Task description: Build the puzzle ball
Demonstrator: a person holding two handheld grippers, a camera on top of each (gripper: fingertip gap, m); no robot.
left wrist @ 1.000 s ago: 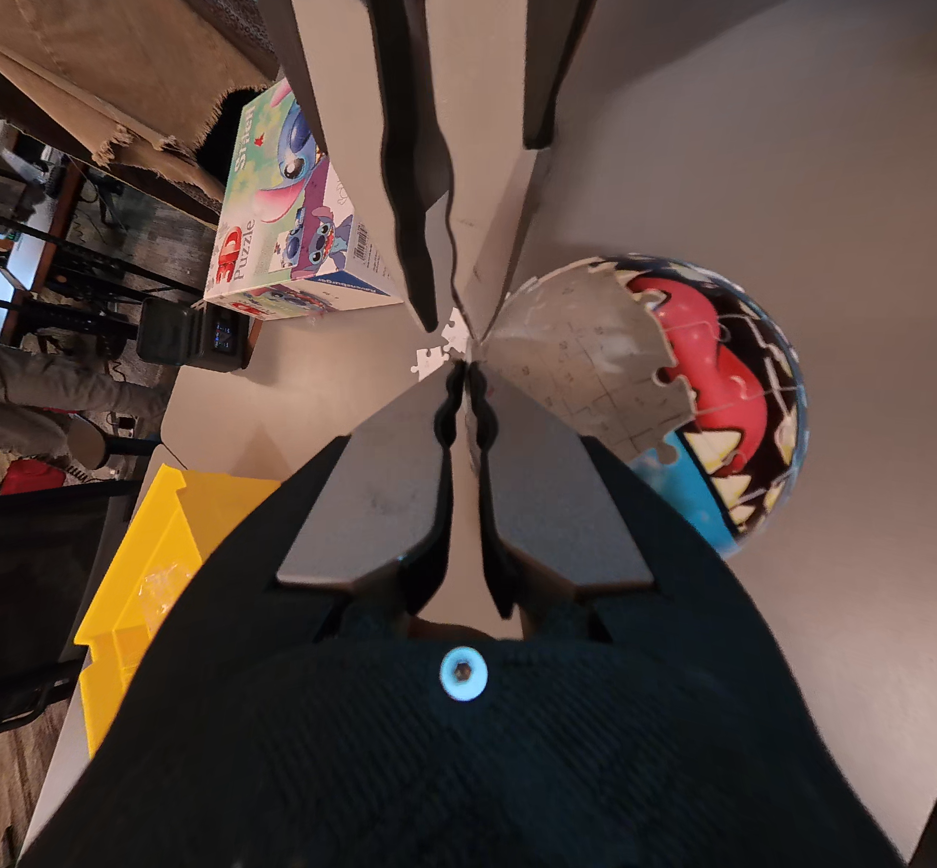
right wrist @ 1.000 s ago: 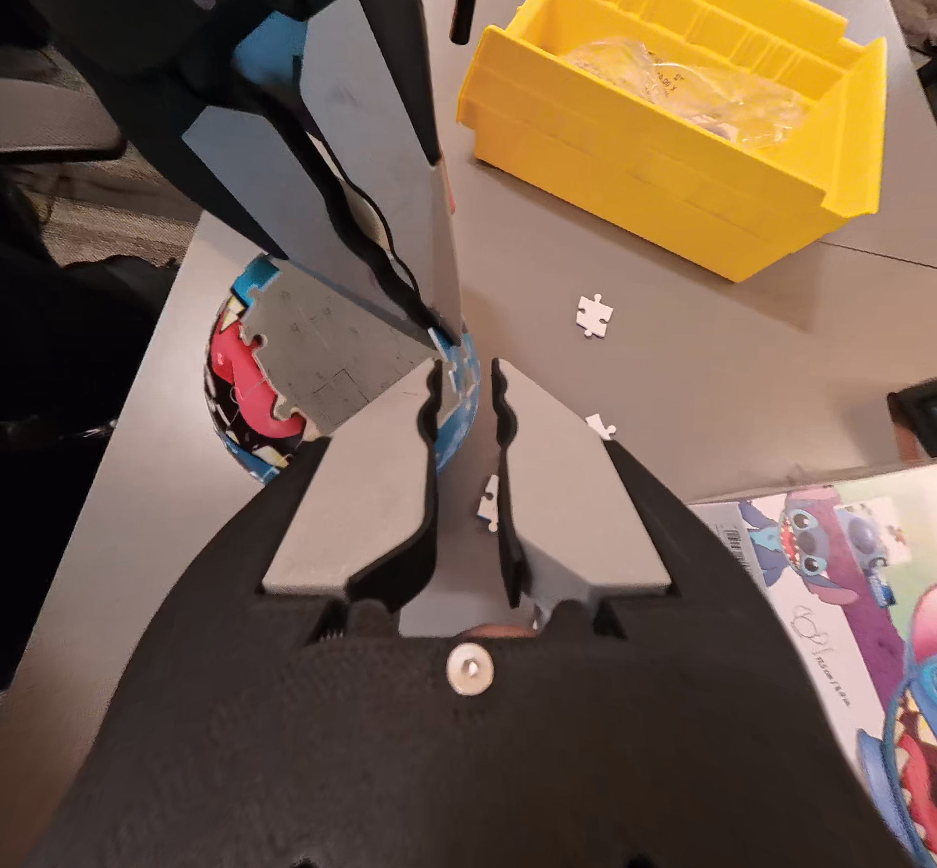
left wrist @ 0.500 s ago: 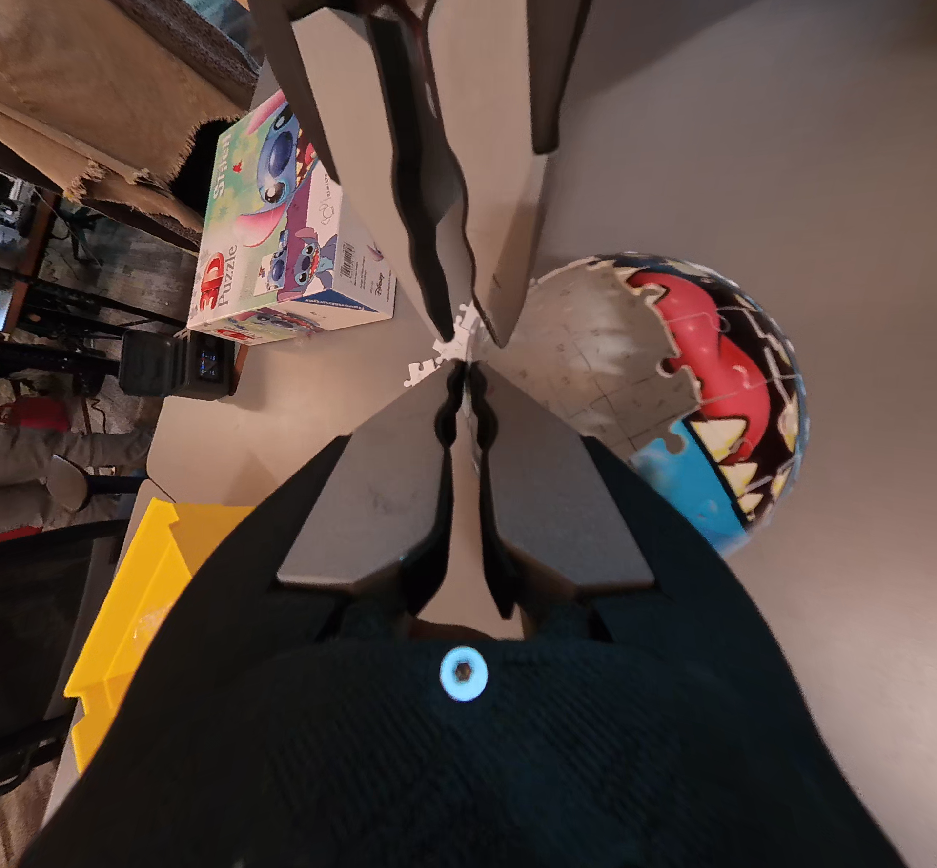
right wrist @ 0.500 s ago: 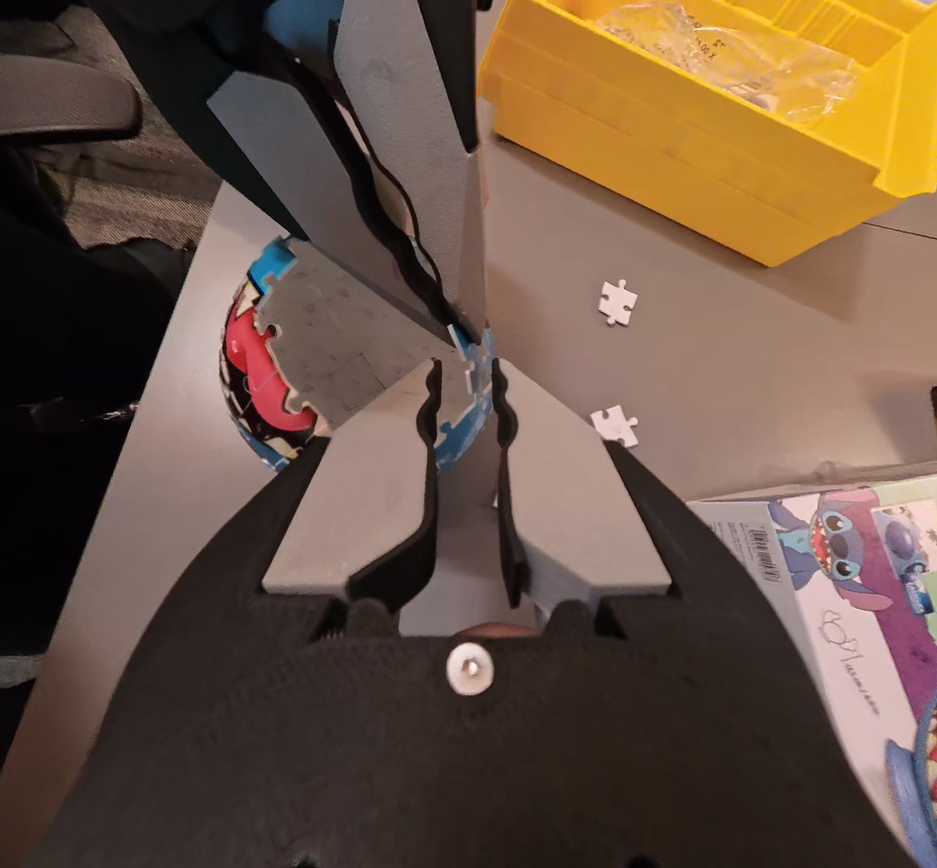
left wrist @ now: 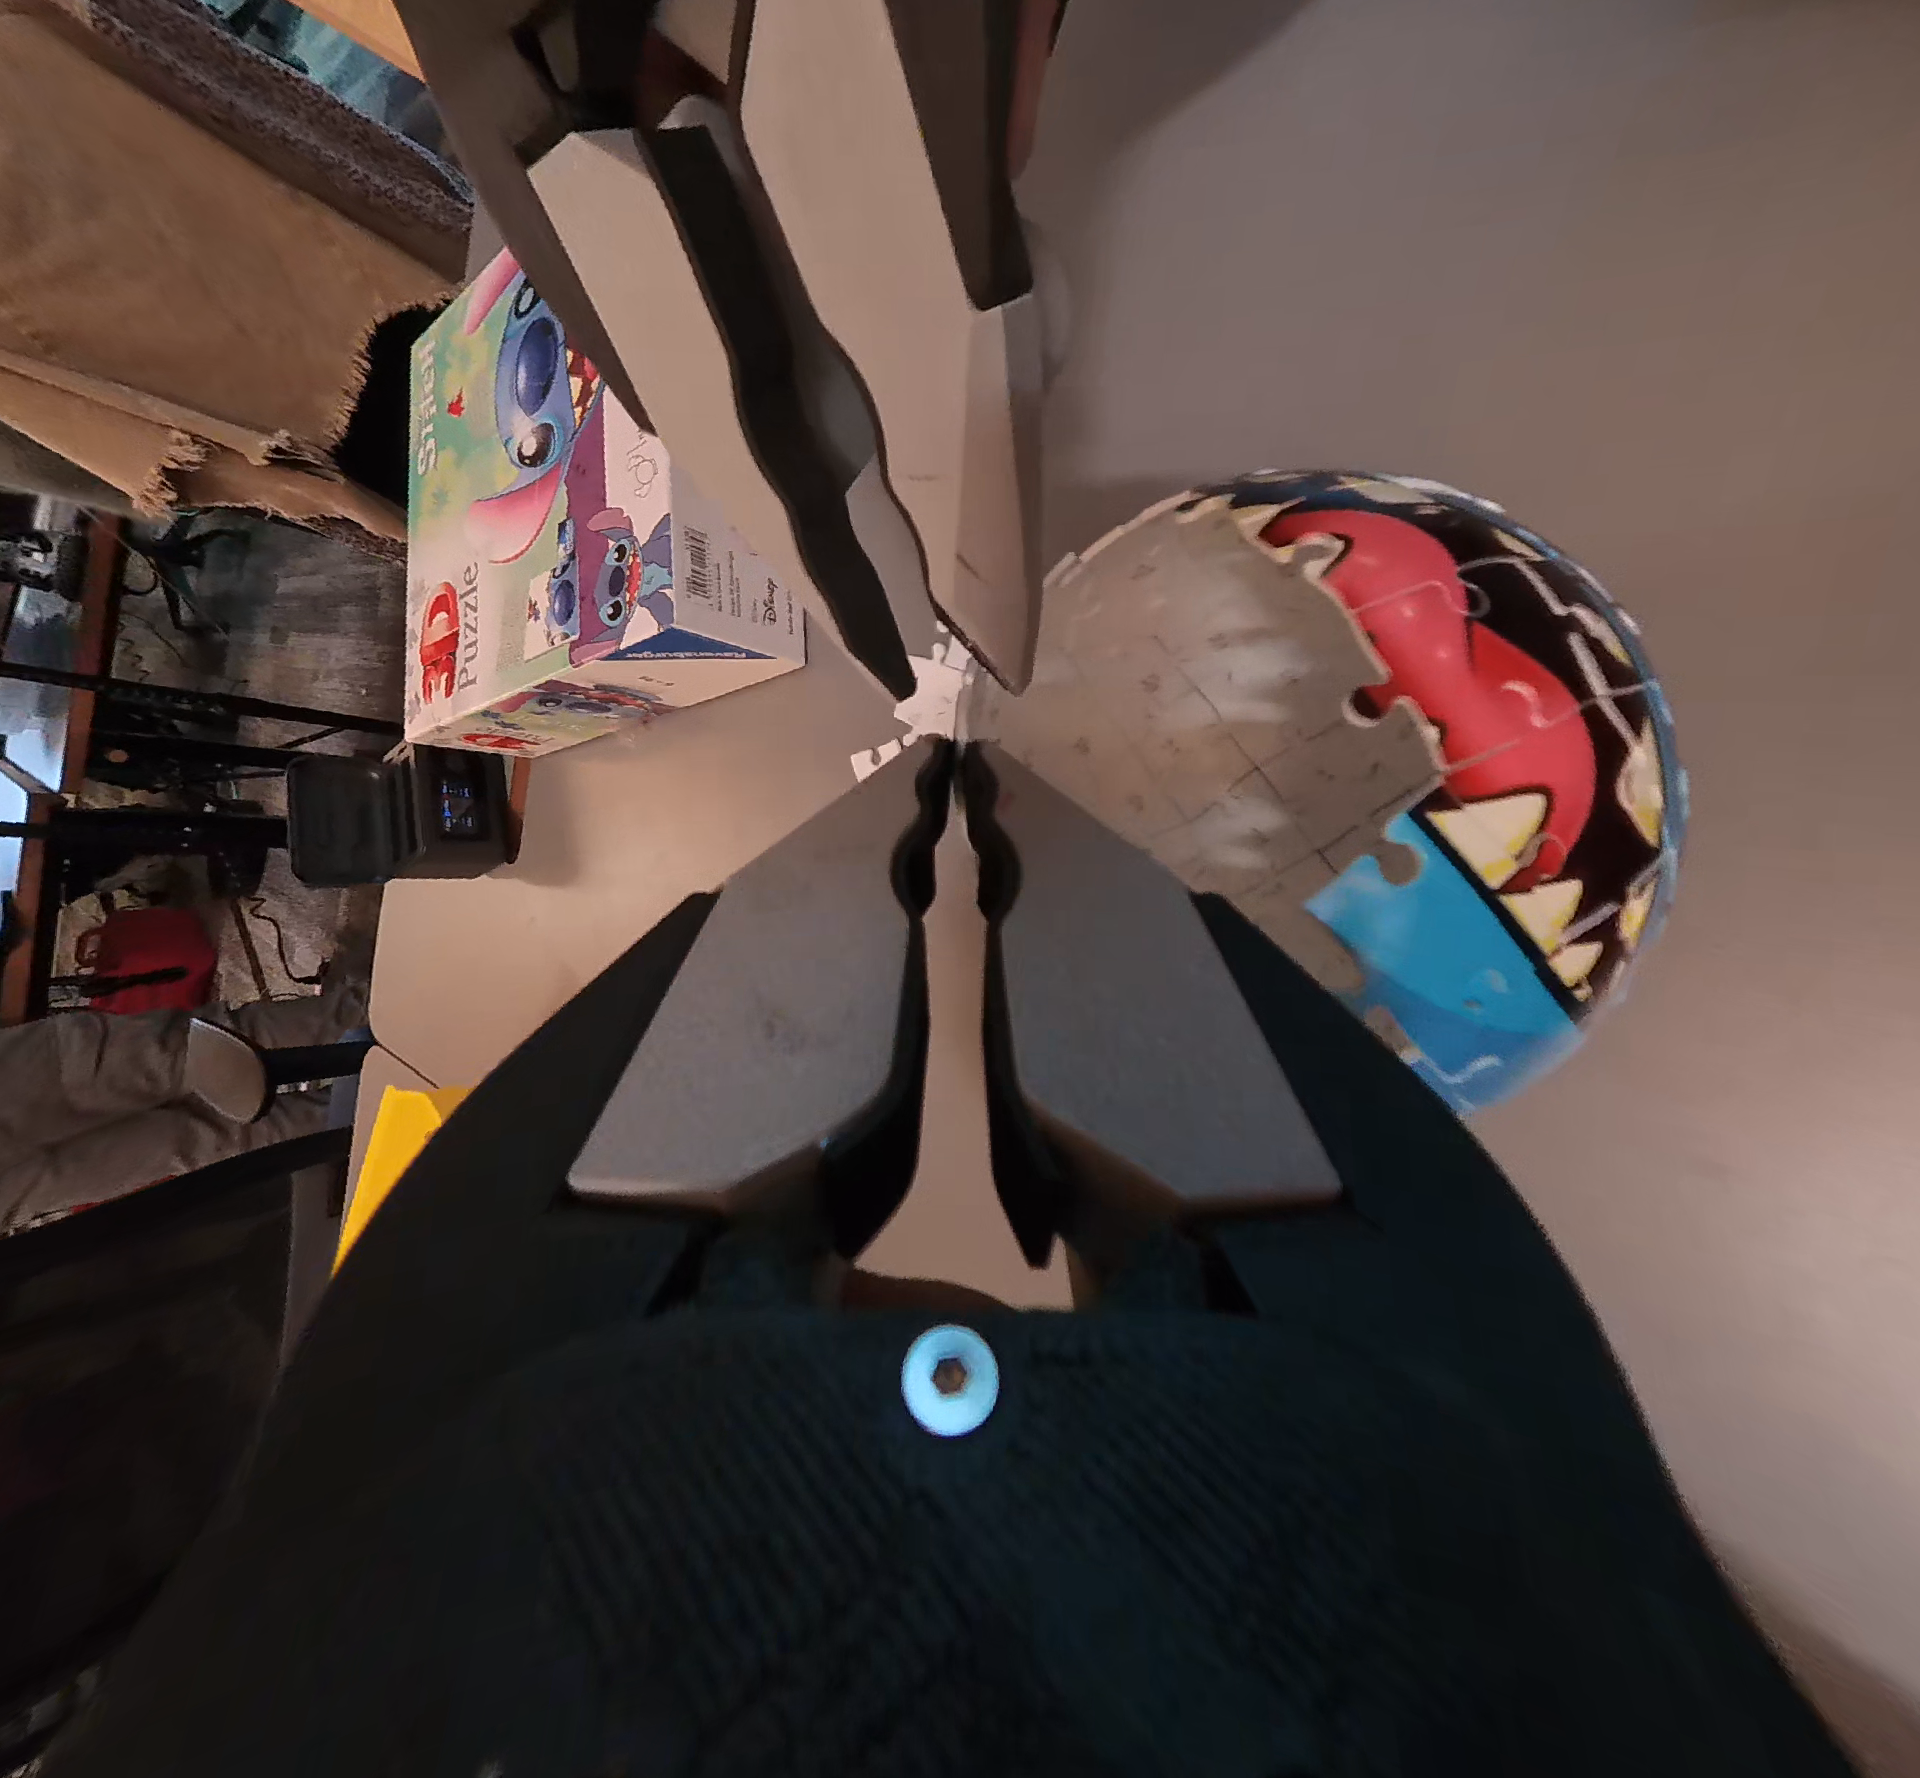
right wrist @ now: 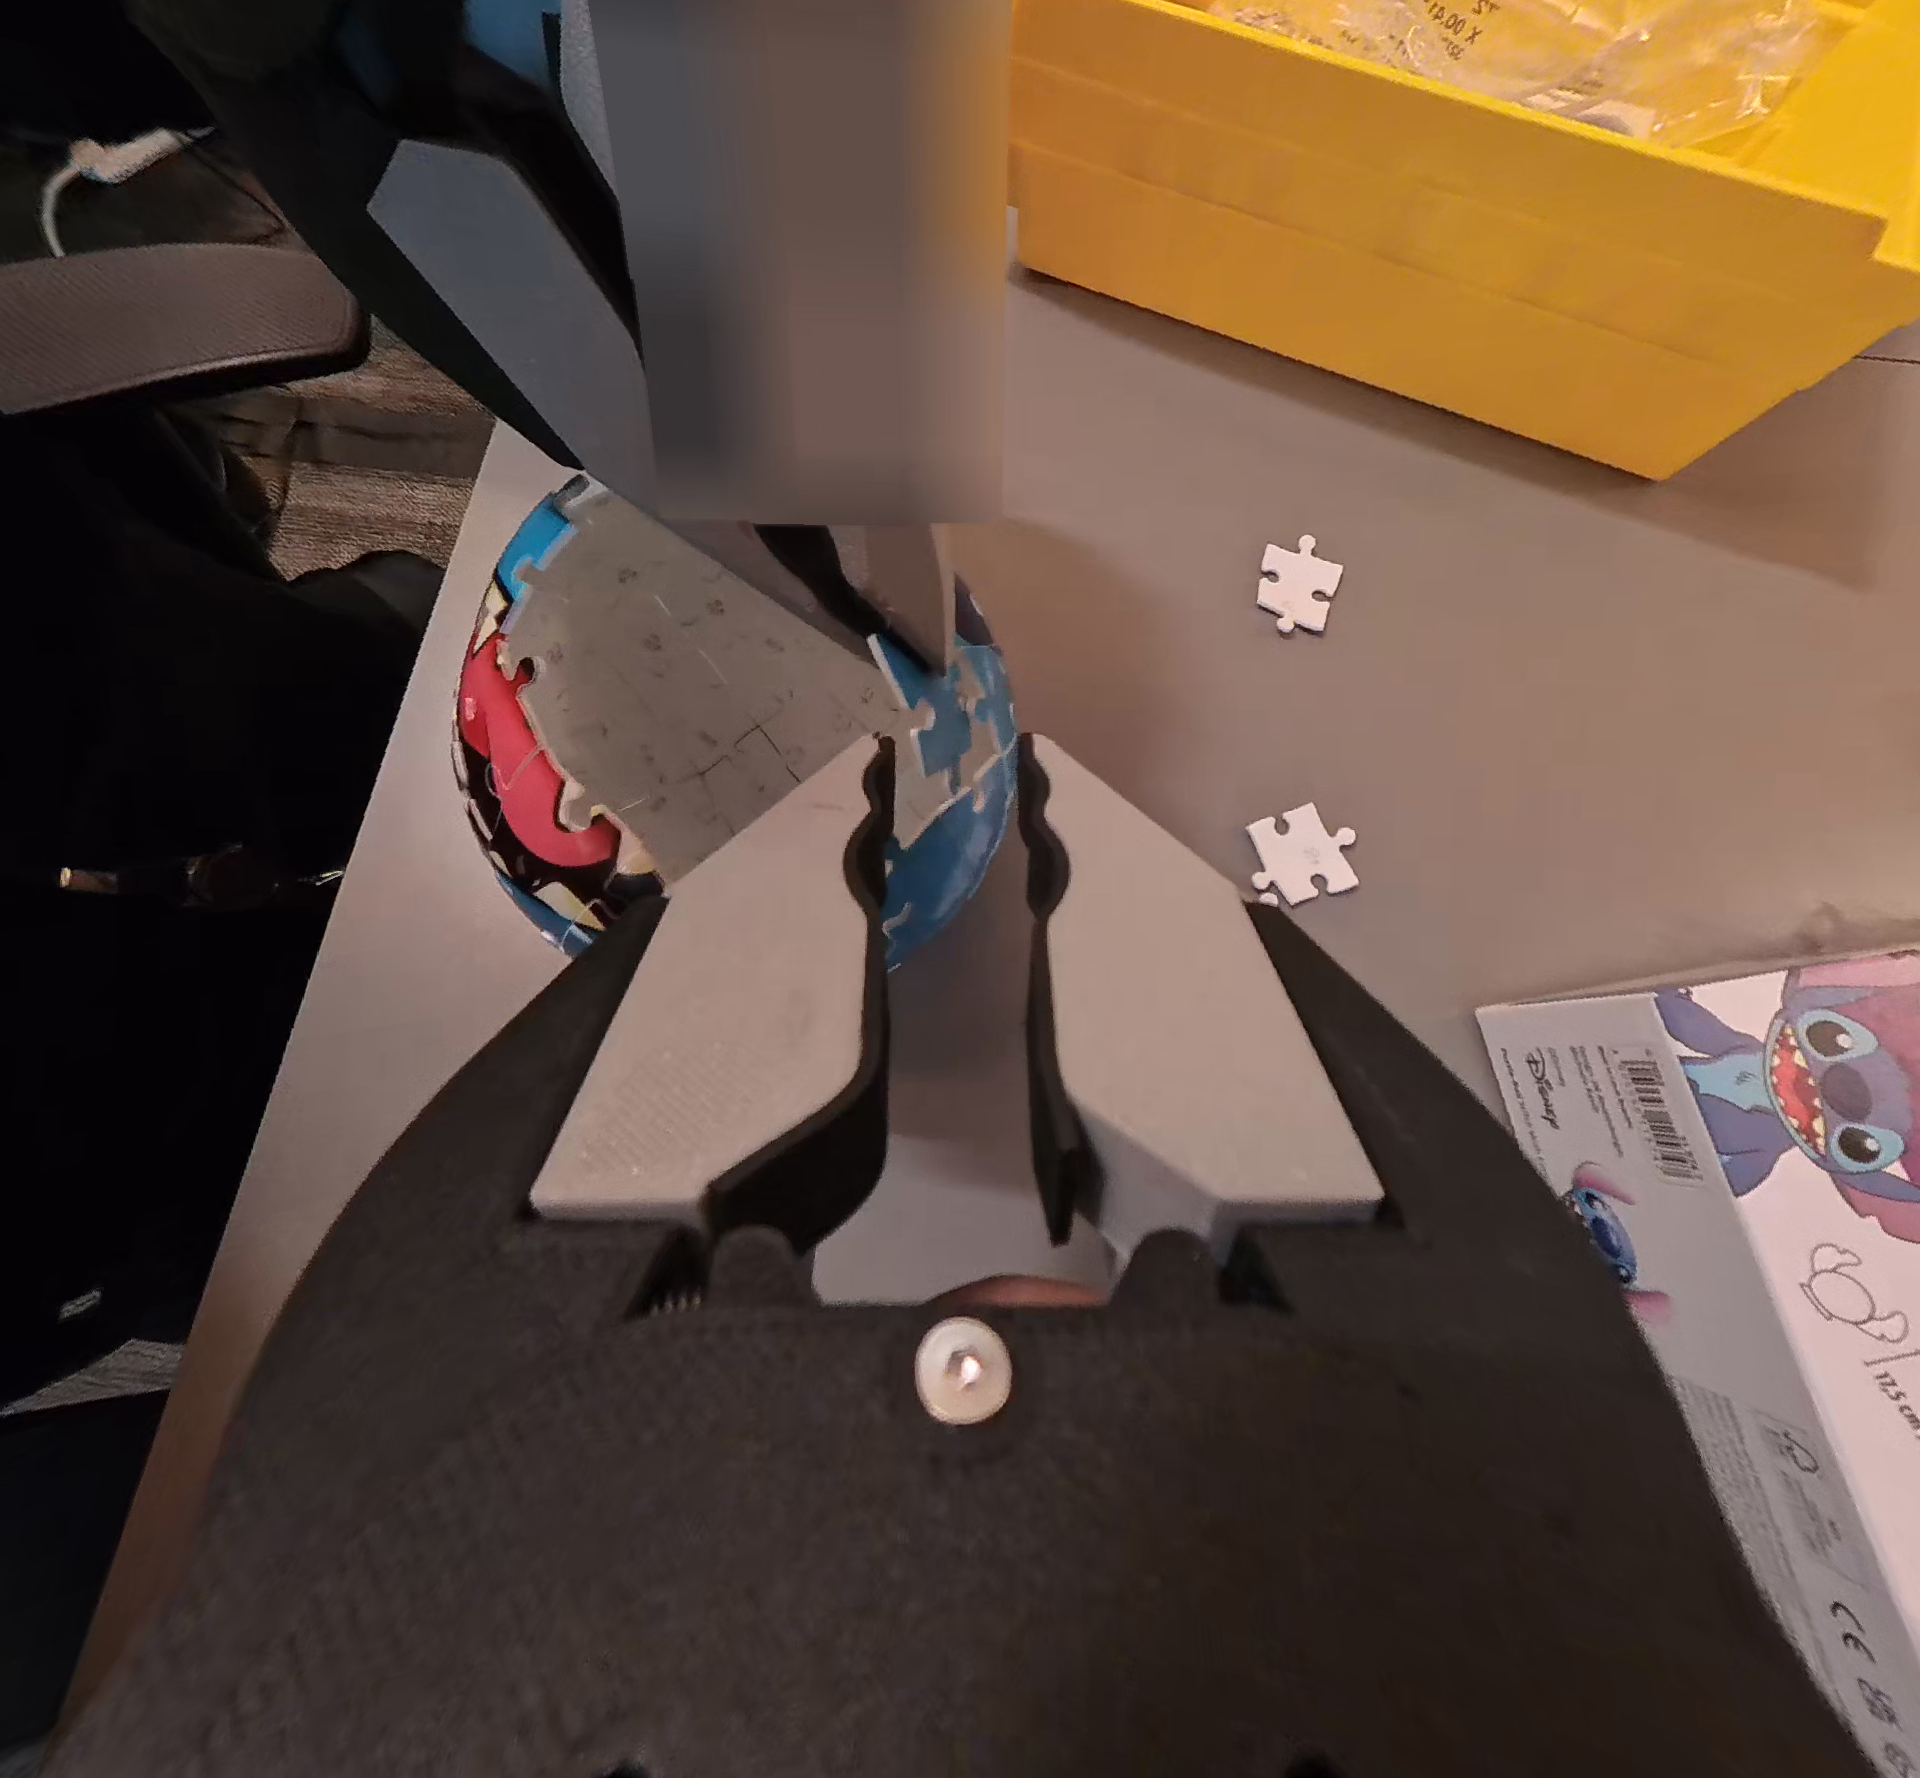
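Note:
The puzzle ball [left wrist: 1455, 689] is a part-built shell with a red, black and blue outside and a grey inside [right wrist: 644, 689]. My left gripper [left wrist: 954, 754] is shut on the shell's open rim and also shows in the right wrist view [right wrist: 914, 653], partly behind a blurred patch. My right gripper [right wrist: 954, 749] reaches the same spot from the opposite side [left wrist: 958, 686]. Its jaws stand narrowly apart around a small puzzle piece [left wrist: 933, 689] with a blue face [right wrist: 940, 736], held against the rim.
A yellow bin [right wrist: 1351, 222] with a plastic bag [right wrist: 1507, 14] stands at the back right. Two loose white pieces [right wrist: 1299, 585] [right wrist: 1304, 853] lie on the grey table. The puzzle box [right wrist: 1766, 1209] [left wrist: 582, 565] lies at the right. The table edge and a chair [right wrist: 156, 326] are at the left. Left and right tips are no more than a few centimetres apart.
Both grippers stay joined at the ball's rim. The grippers and ball have shifted a little over the table; the bin and loose pieces sit farther up and right in the right wrist view.

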